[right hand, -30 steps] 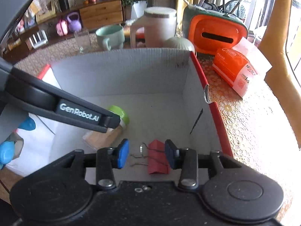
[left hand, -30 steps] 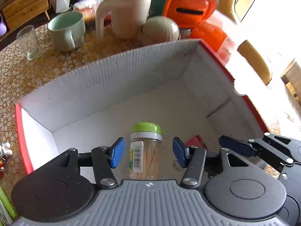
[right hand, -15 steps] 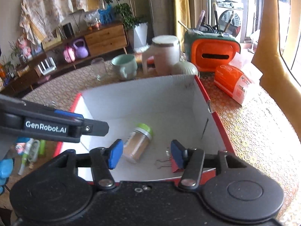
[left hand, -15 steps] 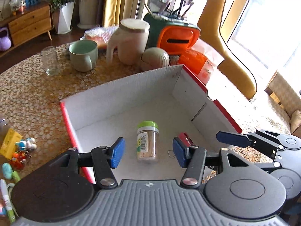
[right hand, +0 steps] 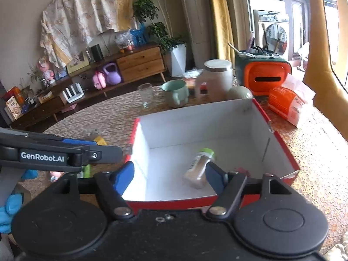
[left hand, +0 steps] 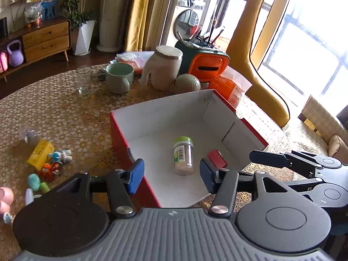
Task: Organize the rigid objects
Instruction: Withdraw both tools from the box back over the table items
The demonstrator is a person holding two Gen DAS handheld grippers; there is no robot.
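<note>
Two items lie in my red-sided, white-lined cardboard box (left hand: 121, 130): green-capped clear plastic jar (left hand: 183, 155) on its side, red binder clip (left hand: 216, 158) at its three o'clock. My left gripper (left hand: 171, 174) and right gripper (right hand: 169, 176) are both opening, empty, freed for the next pickup.

Black left gripper (left hand: 170, 176) with blue pads (left hand: 136, 175), silver screws, white GenRobot.AI lettering, blue glove (right hand: 9, 208)

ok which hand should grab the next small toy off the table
Left, probably. The small toys lie on the table left of the red box, on the left gripper's side; its empty jaws are opening.
</note>
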